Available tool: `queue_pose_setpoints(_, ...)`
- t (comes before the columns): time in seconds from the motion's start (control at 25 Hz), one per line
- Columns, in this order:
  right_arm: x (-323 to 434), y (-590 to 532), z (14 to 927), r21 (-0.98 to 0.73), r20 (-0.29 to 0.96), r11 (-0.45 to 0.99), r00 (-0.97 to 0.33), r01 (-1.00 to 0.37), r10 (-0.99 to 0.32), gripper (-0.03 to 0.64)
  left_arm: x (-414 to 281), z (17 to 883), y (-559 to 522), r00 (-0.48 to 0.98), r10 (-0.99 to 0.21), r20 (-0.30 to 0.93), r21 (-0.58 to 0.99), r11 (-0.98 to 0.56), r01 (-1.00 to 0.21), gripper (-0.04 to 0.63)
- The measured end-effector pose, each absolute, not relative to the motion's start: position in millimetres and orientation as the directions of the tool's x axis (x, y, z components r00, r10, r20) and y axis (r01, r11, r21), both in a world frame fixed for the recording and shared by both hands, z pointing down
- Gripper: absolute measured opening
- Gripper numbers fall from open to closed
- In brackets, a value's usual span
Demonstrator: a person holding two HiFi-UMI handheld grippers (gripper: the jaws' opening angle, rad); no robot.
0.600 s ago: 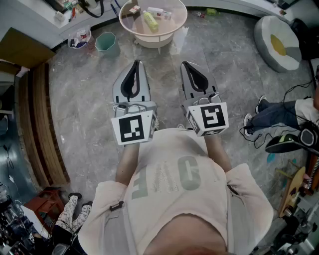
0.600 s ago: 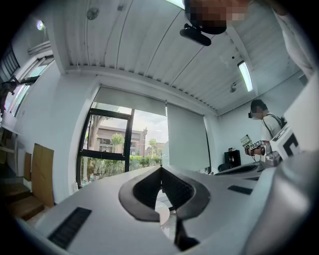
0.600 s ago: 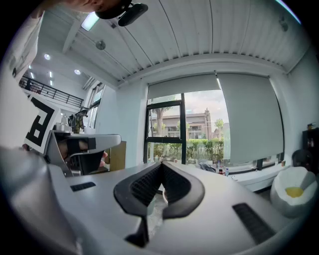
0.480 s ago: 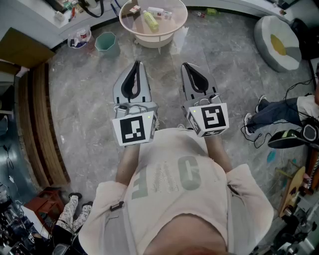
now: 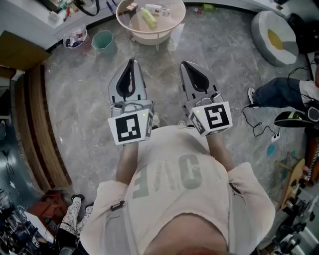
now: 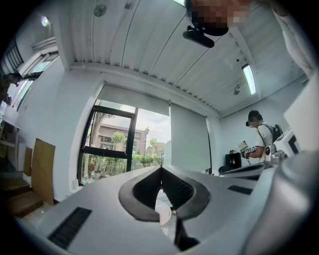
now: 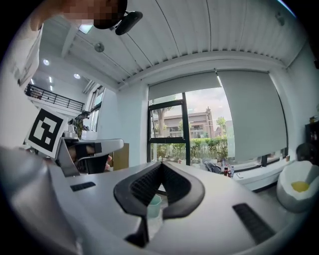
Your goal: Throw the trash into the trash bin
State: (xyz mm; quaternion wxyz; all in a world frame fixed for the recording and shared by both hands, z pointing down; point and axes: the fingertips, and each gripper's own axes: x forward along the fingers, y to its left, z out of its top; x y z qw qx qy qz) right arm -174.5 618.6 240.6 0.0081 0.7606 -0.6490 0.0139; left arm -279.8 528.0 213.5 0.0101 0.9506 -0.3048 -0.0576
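Note:
In the head view a round white table (image 5: 172,26) at the top holds several trash pieces, among them a yellow-green packet (image 5: 148,19) and a white box (image 5: 158,9). A teal trash bin (image 5: 103,41) stands on the floor left of the table. My left gripper (image 5: 130,62) and right gripper (image 5: 187,64) are held side by side at chest height and point toward the table, well short of it. Both are shut with nothing between the jaws, as the left gripper (image 6: 160,168) and right gripper (image 7: 161,163) show in their own views. The teal bin (image 7: 153,205) shows through the right jaws' gap.
A small container (image 5: 75,37) sits left of the bin. Wooden steps (image 5: 40,124) run down the left. A grey cushion with a yellow patch (image 5: 274,37) lies at top right. Another person's legs (image 5: 279,92) and cables (image 5: 259,129) lie at the right. A person (image 6: 259,134) stands across the room.
The whole view has shifted a little, and the left gripper sits slightly further left. The legs at the right have moved up in the picture. Both jaws look the same.

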Motion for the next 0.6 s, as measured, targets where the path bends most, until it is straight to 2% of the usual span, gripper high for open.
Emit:
queue_pose_setpoints(0.32, -201.6, 598.0, 245.0, 0.041, 0.077, -0.194, 0.197, -0.98, -0.977, 0.014, -313.8, 217.6, 488.9, 0.809, -0.572, -0.139, 0.107, -0.821, -0.562, 0.011)
queue_pose_setpoints(0.6, -190.5, 598.1, 245.6, 0.104, 0.104, -0.296, 0.307, -0.949, -0.946, 0.014, -315.4, 223.6, 453.7, 0.82, -0.548, -0.164, 0.105, -0.836, -0.538, 0.011)
